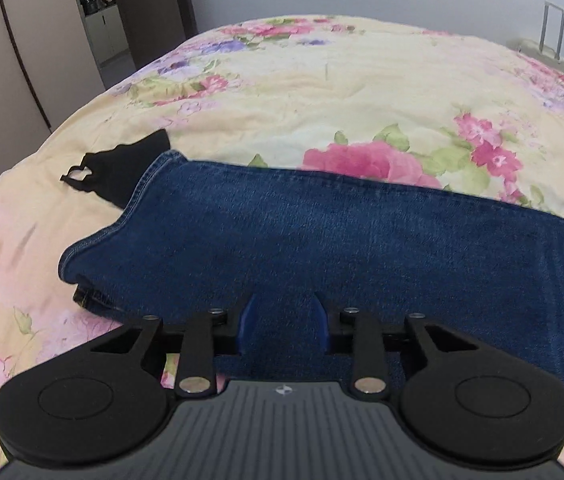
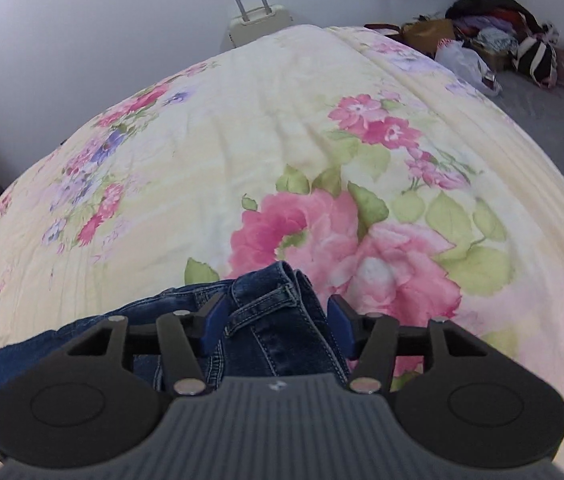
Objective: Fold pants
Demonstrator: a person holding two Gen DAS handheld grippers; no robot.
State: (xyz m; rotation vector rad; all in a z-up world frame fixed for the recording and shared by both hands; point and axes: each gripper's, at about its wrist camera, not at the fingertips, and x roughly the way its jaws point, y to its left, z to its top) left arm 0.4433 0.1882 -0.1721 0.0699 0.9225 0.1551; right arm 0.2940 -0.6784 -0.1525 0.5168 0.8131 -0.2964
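Blue jeans (image 1: 322, 232) lie folded lengthwise across a floral quilt (image 1: 322, 92). Their rounded end points left, and the long strip runs off to the right. My left gripper (image 1: 284, 320) hovers over the near edge of the denim. Its blue fingers (image 1: 248, 322) stand a little apart, with flat cloth showing in the gap and no fold pinched. In the right wrist view the bunched waistband (image 2: 282, 280) with belt loops lies between my right gripper's (image 2: 277, 322) widely parted fingers (image 2: 340, 322). The pads are not pressing on it.
A small black garment (image 1: 122, 172) lies just beyond the jeans' left end. A pale suitcase (image 2: 258, 26) stands against the wall behind the bed. Bags and clothes (image 2: 502, 44) are heaped on the floor at the far right. Wardrobe doors (image 1: 10, 60) line the left side.
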